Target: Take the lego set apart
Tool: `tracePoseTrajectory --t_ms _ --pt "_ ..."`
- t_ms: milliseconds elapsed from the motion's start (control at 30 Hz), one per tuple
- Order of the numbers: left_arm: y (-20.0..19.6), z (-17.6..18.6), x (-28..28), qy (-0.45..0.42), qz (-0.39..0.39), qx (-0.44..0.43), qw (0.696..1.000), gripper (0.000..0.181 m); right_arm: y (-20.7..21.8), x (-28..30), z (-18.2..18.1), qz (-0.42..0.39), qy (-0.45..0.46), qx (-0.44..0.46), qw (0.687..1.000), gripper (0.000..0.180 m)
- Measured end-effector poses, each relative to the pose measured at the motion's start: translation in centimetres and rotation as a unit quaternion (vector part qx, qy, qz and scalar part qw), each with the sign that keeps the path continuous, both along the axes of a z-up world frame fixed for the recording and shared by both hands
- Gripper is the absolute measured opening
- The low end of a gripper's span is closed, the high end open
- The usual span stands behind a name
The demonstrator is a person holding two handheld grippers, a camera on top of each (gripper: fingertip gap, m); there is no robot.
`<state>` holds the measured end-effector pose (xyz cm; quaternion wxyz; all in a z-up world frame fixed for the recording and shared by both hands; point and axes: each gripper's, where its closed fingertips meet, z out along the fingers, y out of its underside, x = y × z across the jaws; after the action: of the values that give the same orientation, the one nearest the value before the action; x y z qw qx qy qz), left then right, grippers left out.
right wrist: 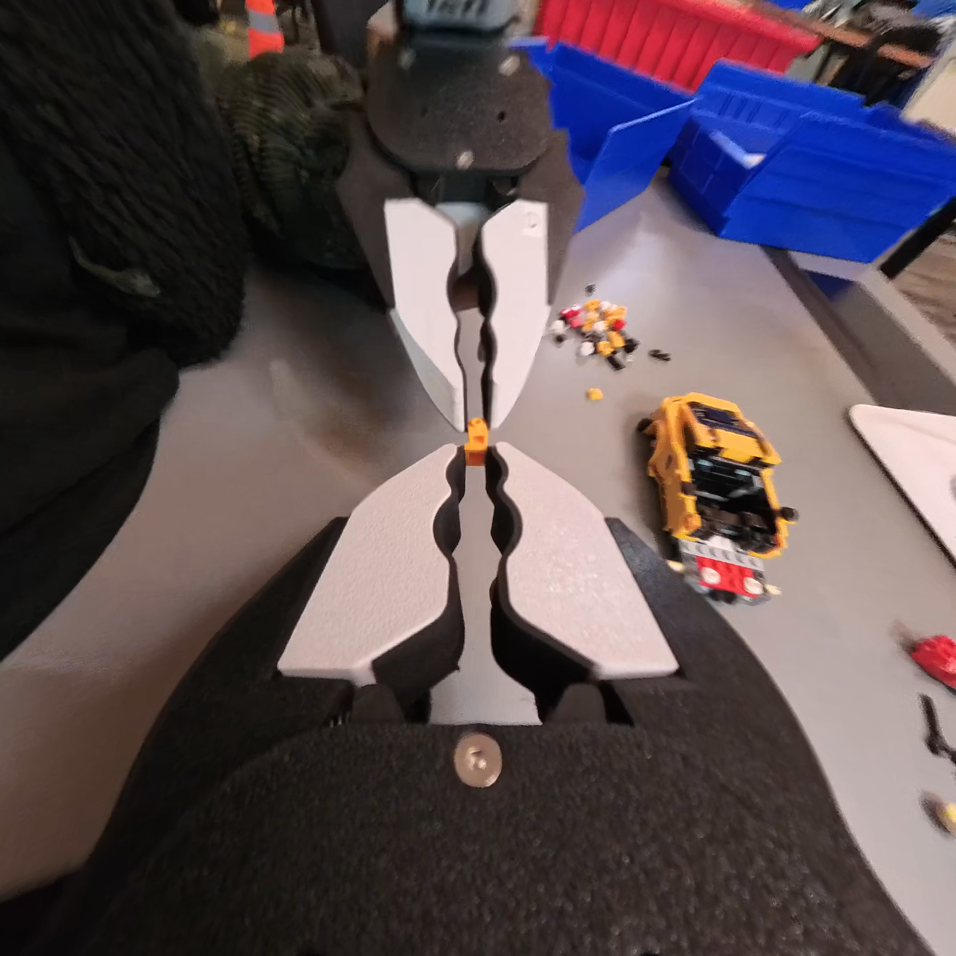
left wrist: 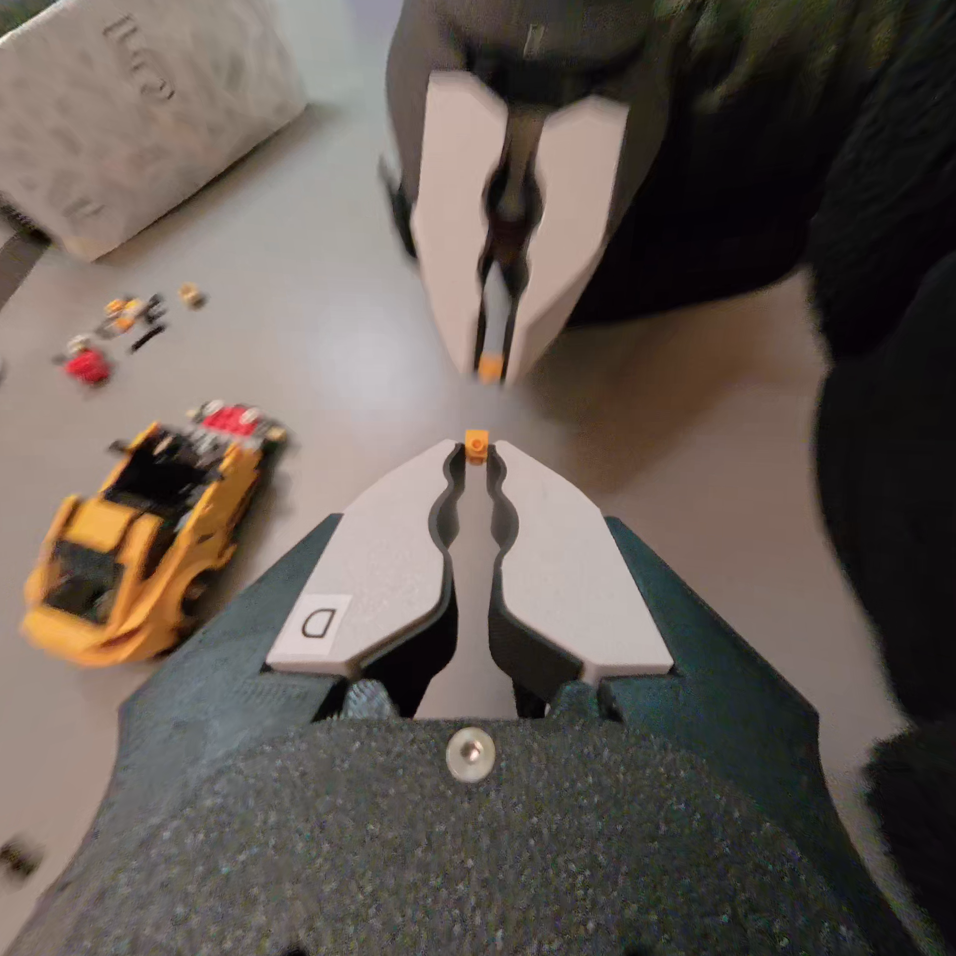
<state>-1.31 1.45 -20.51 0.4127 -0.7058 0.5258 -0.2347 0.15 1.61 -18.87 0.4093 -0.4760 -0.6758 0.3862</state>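
Left wrist view: left gripper (left wrist: 476,449) and right gripper (left wrist: 490,370), tip to tip, jaws each grasping an orange brick; car (left wrist: 139,538) lies lengthwise beside them on bare tabletop (left wrist: 331,362).

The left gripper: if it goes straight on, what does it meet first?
Probably the right gripper, pointing back at it tip to tip. Each grips a small orange lego piece; depth between them is unclear.

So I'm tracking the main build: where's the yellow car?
The yellow car sits on the table, lower left in the left wrist view, near the loose pieces.
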Motion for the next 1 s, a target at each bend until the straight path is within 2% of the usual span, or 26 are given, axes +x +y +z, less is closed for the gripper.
tracePoseTrajectory --t_ms 133,333,600,867,1000 --pt "0.2 0.3 -1.6 -0.02 0.021 -0.008 1.0 0.008 1.6 1.6 1.8 -0.025 0.046 -0.041 0.998 0.008" --pt "1.2 -2.9 -2.7 0.079 0.047 0.011 0.996 0.008 1.4 0.8 0.4 -0.021 0.02 -0.049 0.998 0.008" --pt "2.0 -4.2 -4.1 0.117 0.073 0.001 0.99 0.008 1.9 1.0 0.2 -0.035 0.018 -0.049 0.998 0.008" --pt "4.9 -2.2 -13.1 0.074 0.22 -0.023 0.973 0.008 2.4 0.9 -0.2 -0.049 0.013 -0.045 0.998 0.008" --pt "4.9 -3.3 -14.4 0.076 0.233 -0.044 0.968 0.008 2.4 0.8 -0.5 -0.052 0.006 -0.042 0.998 0.008"
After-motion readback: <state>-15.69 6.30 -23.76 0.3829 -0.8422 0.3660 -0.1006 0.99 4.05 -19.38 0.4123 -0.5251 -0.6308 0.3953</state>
